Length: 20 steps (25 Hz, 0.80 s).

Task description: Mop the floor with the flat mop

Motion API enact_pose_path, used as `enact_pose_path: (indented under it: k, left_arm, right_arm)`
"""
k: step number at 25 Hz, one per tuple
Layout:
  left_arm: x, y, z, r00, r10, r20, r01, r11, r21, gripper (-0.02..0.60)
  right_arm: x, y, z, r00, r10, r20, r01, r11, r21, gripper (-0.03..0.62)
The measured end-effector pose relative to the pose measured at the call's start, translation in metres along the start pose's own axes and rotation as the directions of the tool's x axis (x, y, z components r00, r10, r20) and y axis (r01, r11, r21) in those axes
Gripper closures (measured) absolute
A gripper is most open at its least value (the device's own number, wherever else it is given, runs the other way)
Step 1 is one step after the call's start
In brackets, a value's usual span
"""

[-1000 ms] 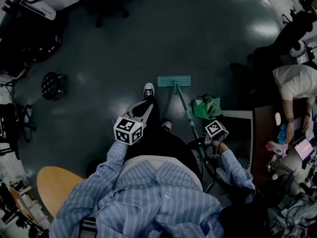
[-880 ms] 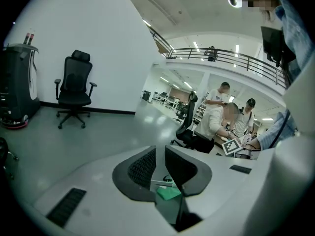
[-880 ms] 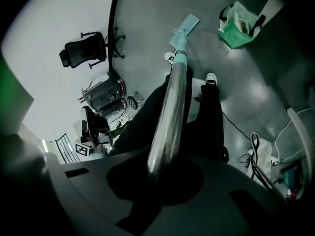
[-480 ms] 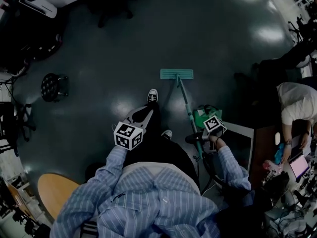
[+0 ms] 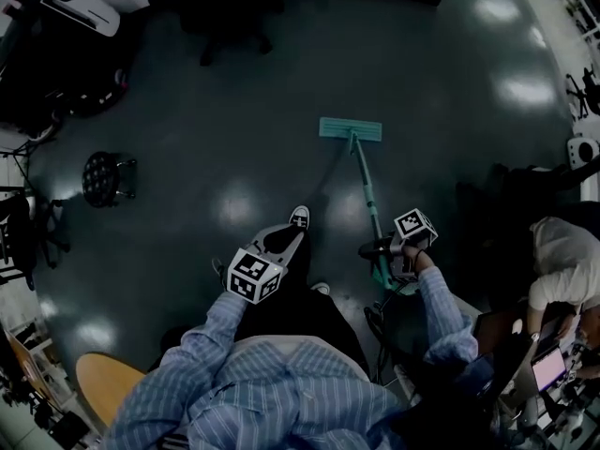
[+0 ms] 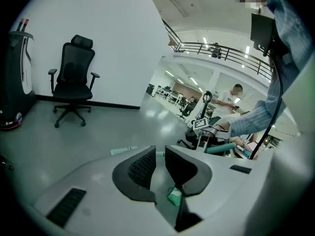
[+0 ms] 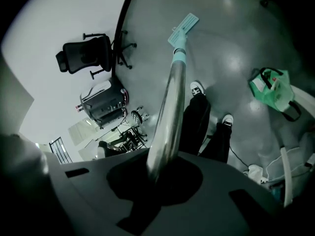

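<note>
Fingers of your right gripper point(image 7: 158, 177) are clamped on the flat mop's metal handle point(image 7: 170, 97), which runs out from between them and down to the floor. In the head view, that gripper point(image 5: 382, 251) sits at your right side, and the teal lower shaft slants away from it to the mop head point(image 5: 350, 129). The mop head lies flat on the dark floor point(image 5: 234, 111), ahead of you and well beyond your forward shoe point(image 5: 299, 217). From the right gripper view, the mop head point(image 7: 183, 27) shows as a small teal rectangle at the far end of the handle.

Your left gripper point(image 6: 160, 161) holds nothing. Its two dark pads stand close together with a slim gap between them, and bare floor shows through it. A small green piece sits low in that gap; you cannot tell from this view what it is. In the head view, the left gripper point(image 5: 279, 242) hangs over your forward leg, well apart from the mop.

A green bag point(image 7: 273, 90) rests on the floor near your feet. A black office chair point(image 6: 73, 77) stands against the white wall, a black stool point(image 5: 103, 176) is off to your left, and a round wooden table point(image 5: 103, 382) is at your left elbow.
</note>
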<state>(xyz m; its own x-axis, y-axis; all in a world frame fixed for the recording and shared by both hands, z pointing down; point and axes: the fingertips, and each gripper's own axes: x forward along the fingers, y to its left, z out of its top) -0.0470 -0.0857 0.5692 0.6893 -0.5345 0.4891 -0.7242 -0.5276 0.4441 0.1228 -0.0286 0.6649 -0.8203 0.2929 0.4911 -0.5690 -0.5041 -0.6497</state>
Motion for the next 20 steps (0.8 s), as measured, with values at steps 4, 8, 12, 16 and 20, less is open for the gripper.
enact_pose_path:
  k: [4, 8, 12, 16, 20]
  left_arm:
    - [0.029, 0.036, 0.029, 1.000, -0.009, -0.004, 0.009, 1.000, -0.011, 0.520]
    - [0.052, 0.080, 0.050, 1.000, 0.005, -0.010, -0.006, 0.999, -0.043, 0.520]
    - [0.065, 0.126, 0.074, 0.999, 0.033, 0.000, -0.033, 0.996, -0.086, 0.520]
    - [0.072, 0.156, 0.060, 0.995, 0.099, 0.024, -0.095, 0.988, -0.125, 0.520]
    - [0.067, 0.181, 0.038, 0.986, 0.162, 0.028, -0.155, 0.975, -0.159, 0.520]
  right_arm:
    - [-0.009, 0.044, 0.082, 1.000, -0.010, 0.011, 0.010, 1.000, -0.012, 0.563]
    - [-0.008, 0.084, 0.168, 0.999, -0.024, 0.037, 0.025, 0.999, -0.021, 0.563]
    - [-0.008, 0.132, 0.249, 0.997, -0.056, 0.046, 0.058, 0.998, -0.034, 0.563]
    - [-0.009, 0.153, 0.323, 0.993, -0.033, 0.112, 0.037, 0.998, -0.041, 0.563]
    - [-0.012, 0.177, 0.385, 0.982, 0.016, 0.191, -0.009, 0.999, -0.035, 0.563]
